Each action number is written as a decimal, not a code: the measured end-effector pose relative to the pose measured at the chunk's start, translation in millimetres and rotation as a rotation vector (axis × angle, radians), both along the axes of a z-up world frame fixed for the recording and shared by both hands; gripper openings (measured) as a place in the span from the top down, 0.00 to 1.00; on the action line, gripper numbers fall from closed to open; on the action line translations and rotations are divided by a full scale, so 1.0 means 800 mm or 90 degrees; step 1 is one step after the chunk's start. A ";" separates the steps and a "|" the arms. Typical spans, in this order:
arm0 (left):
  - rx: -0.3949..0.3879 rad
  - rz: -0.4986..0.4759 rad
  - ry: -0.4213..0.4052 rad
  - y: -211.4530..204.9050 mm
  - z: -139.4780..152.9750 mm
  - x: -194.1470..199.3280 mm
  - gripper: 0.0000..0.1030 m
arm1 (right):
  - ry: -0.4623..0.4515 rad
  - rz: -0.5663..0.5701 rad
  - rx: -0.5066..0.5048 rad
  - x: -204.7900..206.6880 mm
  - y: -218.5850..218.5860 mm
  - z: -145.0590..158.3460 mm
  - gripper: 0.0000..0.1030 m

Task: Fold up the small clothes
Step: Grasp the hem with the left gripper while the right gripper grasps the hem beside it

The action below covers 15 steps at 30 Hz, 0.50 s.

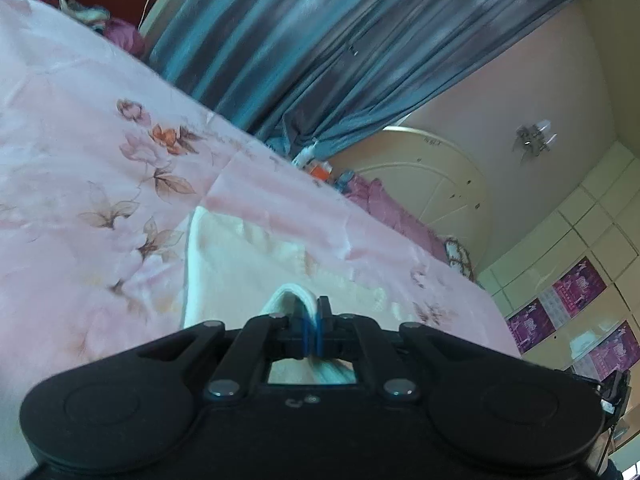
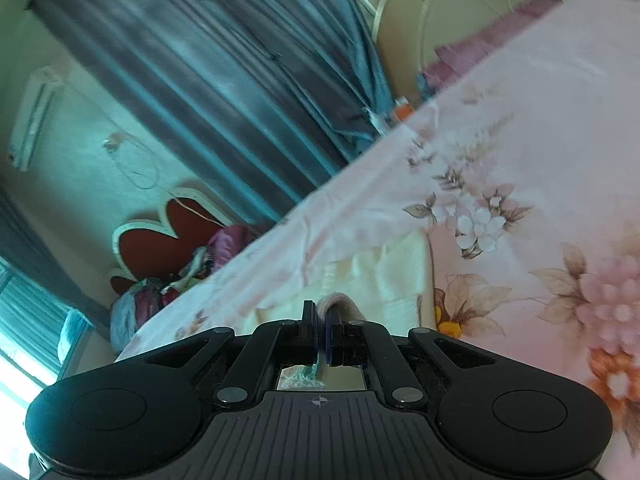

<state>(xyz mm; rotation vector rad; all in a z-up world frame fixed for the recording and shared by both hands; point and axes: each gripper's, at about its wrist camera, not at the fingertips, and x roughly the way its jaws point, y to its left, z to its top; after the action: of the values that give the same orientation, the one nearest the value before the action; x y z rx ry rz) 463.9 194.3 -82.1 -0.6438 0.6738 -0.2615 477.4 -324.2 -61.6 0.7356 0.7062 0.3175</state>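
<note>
Both grippers, left gripper [image 1: 311, 330] and right gripper [image 2: 322, 334], are closed tight on a white garment [image 1: 294, 298], which lies on the pink floral bedsheet [image 1: 92, 168]. Its pinched edges are mostly hidden behind the jaws.

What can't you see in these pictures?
- Left wrist view: the cloth's near end, hidden behind the left gripper.
- Right wrist view: the cloth's near end, hidden by the right gripper.
- Both views: what garment it is; too little shows.
- Curtain: blurred.
</note>
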 end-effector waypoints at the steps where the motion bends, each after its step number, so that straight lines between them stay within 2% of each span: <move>1: -0.002 -0.003 0.008 0.001 -0.007 0.014 0.97 | 0.011 -0.003 -0.004 0.014 0.002 -0.010 0.98; 8: 0.017 -0.027 0.057 0.002 -0.042 0.091 0.97 | 0.071 -0.028 0.010 0.086 0.005 -0.059 0.98; 12: 0.014 -0.043 0.061 0.003 -0.055 0.113 0.95 | 0.089 -0.021 0.014 0.115 0.008 -0.073 0.98; 14: 0.013 -0.043 0.046 0.004 -0.056 0.119 0.80 | 0.083 -0.019 -0.003 0.125 0.011 -0.074 0.97; 15: 0.012 -0.037 0.034 0.006 -0.054 0.119 0.71 | 0.083 -0.020 -0.014 0.128 0.014 -0.073 0.92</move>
<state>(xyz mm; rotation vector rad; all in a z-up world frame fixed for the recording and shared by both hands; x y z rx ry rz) 559.1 199.1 -125.5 -0.6152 0.7468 -0.2928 579.6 -313.0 -120.3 0.7507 0.8193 0.2349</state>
